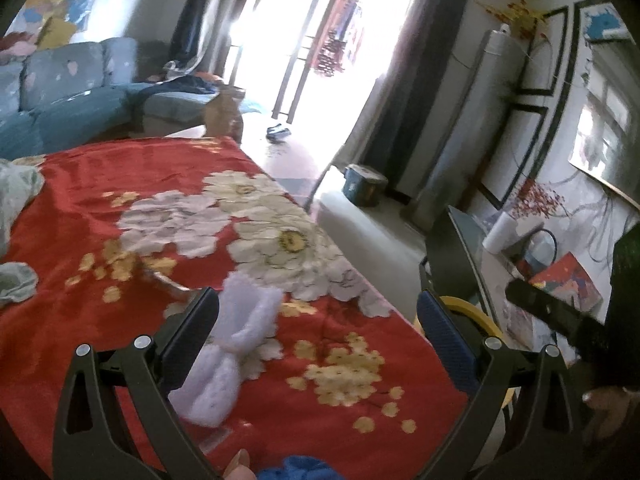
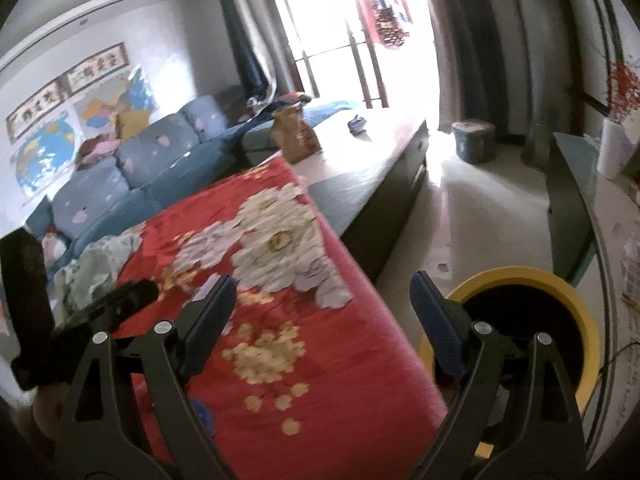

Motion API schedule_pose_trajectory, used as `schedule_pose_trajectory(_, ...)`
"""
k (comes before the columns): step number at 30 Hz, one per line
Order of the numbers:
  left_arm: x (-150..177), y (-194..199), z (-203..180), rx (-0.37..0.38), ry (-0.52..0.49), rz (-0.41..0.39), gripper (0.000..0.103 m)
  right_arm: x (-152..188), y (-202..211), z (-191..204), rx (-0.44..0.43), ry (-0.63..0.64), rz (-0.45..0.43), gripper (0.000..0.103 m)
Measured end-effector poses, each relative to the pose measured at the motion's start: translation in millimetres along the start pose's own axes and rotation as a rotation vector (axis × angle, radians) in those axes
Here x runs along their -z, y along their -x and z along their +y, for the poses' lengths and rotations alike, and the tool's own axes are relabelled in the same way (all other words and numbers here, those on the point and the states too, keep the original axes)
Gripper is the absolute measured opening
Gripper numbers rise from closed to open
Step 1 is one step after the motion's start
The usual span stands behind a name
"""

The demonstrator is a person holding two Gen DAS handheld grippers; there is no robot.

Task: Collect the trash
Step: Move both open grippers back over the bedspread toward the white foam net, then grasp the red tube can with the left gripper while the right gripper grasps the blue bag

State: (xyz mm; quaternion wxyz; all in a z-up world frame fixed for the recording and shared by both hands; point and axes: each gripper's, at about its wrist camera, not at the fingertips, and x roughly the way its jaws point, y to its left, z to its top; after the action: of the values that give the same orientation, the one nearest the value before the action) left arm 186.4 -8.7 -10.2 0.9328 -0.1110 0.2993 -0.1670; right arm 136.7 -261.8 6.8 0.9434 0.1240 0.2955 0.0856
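Observation:
A crumpled white tissue (image 1: 228,344) lies on the red flowered cloth (image 1: 160,200), just inside my left gripper's left finger. My left gripper (image 1: 320,320) is open above the cloth, with nothing in it. A yellow bin (image 2: 520,312) with a black liner stands on the floor off the cloth's right edge; its rim shows in the left wrist view (image 1: 468,308). My right gripper (image 2: 320,308) is open and empty, its right finger in front of the bin. Pale green crumpled trash (image 2: 96,264) lies at the cloth's left side. A blue scrap (image 1: 296,468) sits at the near edge.
A blue sofa (image 2: 132,172) stands behind the table. A brown paper bag (image 2: 296,132) and a small blue object (image 2: 356,122) sit on the far tabletop. A teal pail (image 2: 474,140) stands on the floor. A side table (image 2: 580,200) with a paper roll stands at right.

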Motion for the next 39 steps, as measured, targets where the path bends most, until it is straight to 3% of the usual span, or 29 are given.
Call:
schedule_pose_trajectory(13,5,31,67,-0.113,0.089,-0.02,0.096,27,-15,55,-0.106,0.105,0.099,0.08)
schedule_pose_trajectory(24,26,51,92,-0.124,0.015,0.048,0.095,61,-31,94,-0.184,0.211,0.227,0.081)
schedule_pose_trajectory(27,36,53,99,-0.099,0.007,0.093,0.094,78,-39,103,-0.214,0.237,0.289,0.081)
schedule_pose_trajectory(31,51,50,107,-0.051,0.013,0.147,0.076,100,-49,112,-0.234,0.274,0.349,0.08)
schedule_pose_trajectory(36,71,39,104,0.028,-0.011,0.218,0.067,127,-65,119,-0.239,0.32,0.438,0.067)
schedule_pose_trajectory(39,80,28,96,0.055,-0.054,0.247,0.066,136,-66,120,-0.223,0.357,0.424,0.056)
